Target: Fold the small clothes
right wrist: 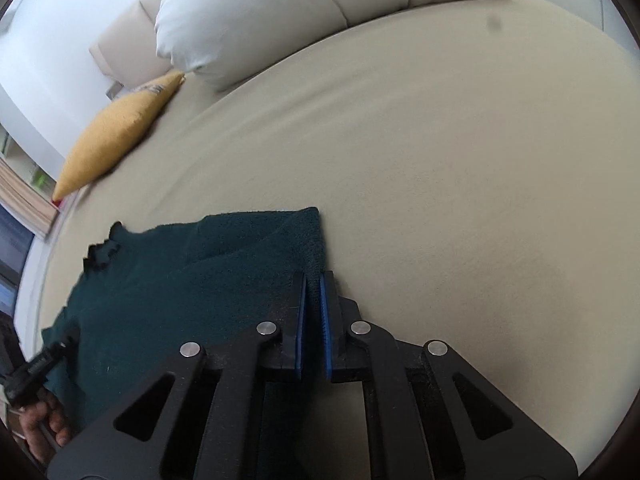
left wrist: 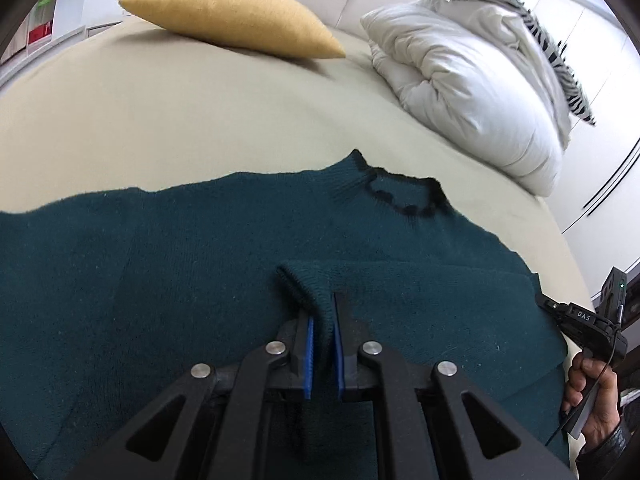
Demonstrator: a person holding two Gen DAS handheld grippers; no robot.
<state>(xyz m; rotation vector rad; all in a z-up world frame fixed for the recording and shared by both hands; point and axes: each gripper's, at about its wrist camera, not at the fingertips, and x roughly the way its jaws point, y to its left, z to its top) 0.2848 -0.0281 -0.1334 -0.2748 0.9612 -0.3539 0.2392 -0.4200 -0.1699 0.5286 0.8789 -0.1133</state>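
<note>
Left wrist view: left tool (left wrist: 322, 312) pinches the soft teal sweater's (left wrist: 160, 264) ribbed cuff (left wrist: 304, 284); right tool (right wrist: 314, 300) clamps its folded edge, limp and light.

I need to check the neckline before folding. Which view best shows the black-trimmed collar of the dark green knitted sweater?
The left wrist view: the black-trimmed collar lies open, facing the camera. The right wrist view shows it only small and edge-on, at the dark green knitted sweater's far left.

Open beige bed surface (right wrist: 460, 160) is available ahead and to the right of the sweater (left wrist: 160, 272). Passage toward the headboard is obstructed by the yellow cushion (left wrist: 236, 16) and the white duvet (left wrist: 472, 80).
</note>
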